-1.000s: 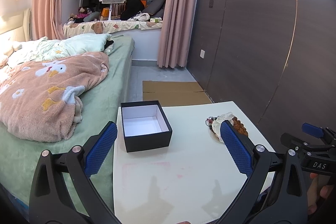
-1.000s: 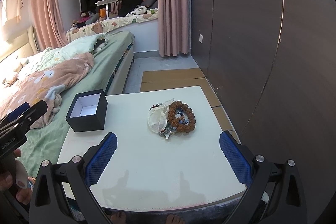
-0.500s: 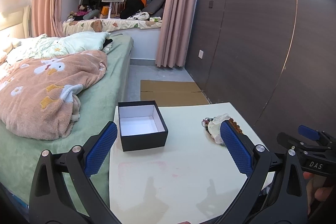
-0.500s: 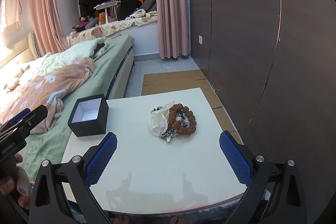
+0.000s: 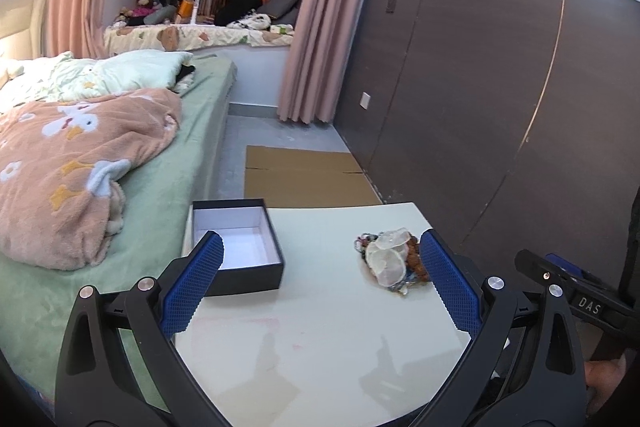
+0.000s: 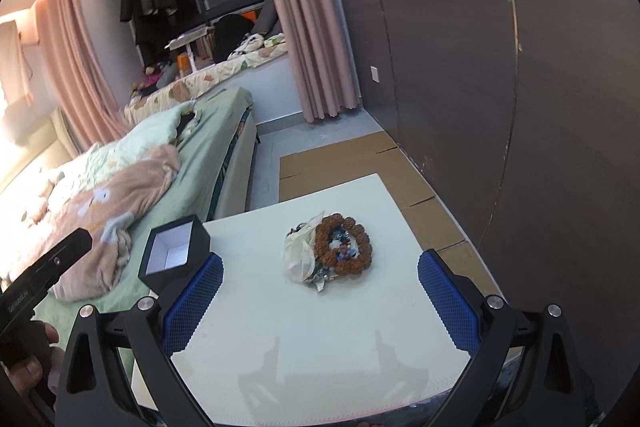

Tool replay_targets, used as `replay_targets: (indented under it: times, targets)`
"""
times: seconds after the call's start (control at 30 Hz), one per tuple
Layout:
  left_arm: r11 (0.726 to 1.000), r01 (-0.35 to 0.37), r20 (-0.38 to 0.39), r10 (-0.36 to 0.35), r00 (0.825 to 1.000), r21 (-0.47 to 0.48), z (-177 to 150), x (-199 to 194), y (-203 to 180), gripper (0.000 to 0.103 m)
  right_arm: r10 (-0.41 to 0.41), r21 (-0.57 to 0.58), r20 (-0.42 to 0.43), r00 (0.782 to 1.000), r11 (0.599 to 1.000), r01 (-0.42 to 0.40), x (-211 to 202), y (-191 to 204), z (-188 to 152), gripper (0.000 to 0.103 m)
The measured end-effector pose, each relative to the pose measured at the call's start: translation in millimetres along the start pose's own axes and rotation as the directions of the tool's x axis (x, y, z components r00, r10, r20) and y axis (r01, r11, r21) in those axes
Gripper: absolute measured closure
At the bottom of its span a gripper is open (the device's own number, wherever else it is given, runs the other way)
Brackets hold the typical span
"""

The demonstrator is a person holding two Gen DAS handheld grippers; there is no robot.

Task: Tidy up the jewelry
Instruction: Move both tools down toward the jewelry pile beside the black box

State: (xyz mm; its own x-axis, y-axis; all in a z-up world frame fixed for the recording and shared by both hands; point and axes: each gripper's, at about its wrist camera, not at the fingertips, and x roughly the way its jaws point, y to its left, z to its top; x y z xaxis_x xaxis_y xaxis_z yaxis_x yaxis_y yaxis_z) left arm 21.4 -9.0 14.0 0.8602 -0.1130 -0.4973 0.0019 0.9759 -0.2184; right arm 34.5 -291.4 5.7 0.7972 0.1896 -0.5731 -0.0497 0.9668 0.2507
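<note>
A black box with a white inside (image 5: 234, 245) stands open at the left of a small white table (image 5: 320, 327); it also shows in the right wrist view (image 6: 174, 255). A heap of jewelry (image 5: 394, 261) lies right of the middle: a brown bead bracelet (image 6: 344, 245), a clear plastic bag (image 6: 298, 255) and small dark pieces. My left gripper (image 5: 320, 279) is open and empty above the table's near part. My right gripper (image 6: 320, 299) is open and empty, in front of the heap.
A bed with a green sheet and a peach blanket (image 5: 68, 163) runs along the table's left side. A dark panelled wall (image 5: 500, 107) stands at the right. Flat cardboard (image 5: 304, 179) lies on the floor beyond the table. Pink curtains (image 5: 320, 27) hang at the back.
Both grippers have shifted over the table. In the left view the box and heap have slid left and look nearer. The right view has tilted. Both stay open.
</note>
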Motion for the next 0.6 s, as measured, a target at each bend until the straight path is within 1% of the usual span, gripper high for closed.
replay_targets:
  times: [0.17,0.23,0.27,0.33,0.4,0.5,0.6]
  targets:
    - [1.000,0.023,-0.044,-0.023,0.999,-0.001,8.6,20.3,-9.2,0.005,0.024,0.097,0.000,1.000,0.995,-0.023,8.0,-25.7,10.1,0.007]
    - [0.999,0.036,-0.062,-0.035,0.997,0.001,13.1,30.4,-14.3,0.011,0.028,0.146,-0.005,1.000,0.989,-0.027,14.3,-37.7,13.4,0.014]
    - [0.999,0.041,-0.073,-0.041,0.996,-0.002,15.0,34.9,-15.5,0.015,0.032,0.166,-0.009,0.999,0.986,-0.030,17.0,-42.1,14.1,0.015]
    - [0.997,0.067,-0.105,-0.069,0.992,-0.022,18.7,46.8,-18.0,0.020,0.054,0.224,-0.020,0.998,0.973,-0.048,25.6,-54.8,15.6,0.020]
    - [0.996,0.084,-0.139,-0.088,0.986,-0.037,20.8,60.6,-22.3,0.029,0.074,0.274,-0.031,0.997,0.960,-0.062,33.3,-64.0,15.8,0.025]
    - [0.991,0.119,-0.194,-0.127,0.973,-0.056,21.5,82.8,-30.6,0.037,0.064,0.328,-0.054,0.996,0.944,-0.043,47.7,-76.1,16.1,0.031]
    - [0.989,0.134,-0.243,-0.146,0.959,-0.064,21.4,104.4,-40.2,0.041,0.092,0.379,-0.064,0.994,0.923,-0.061,59.5,-83.8,15.9,0.034]
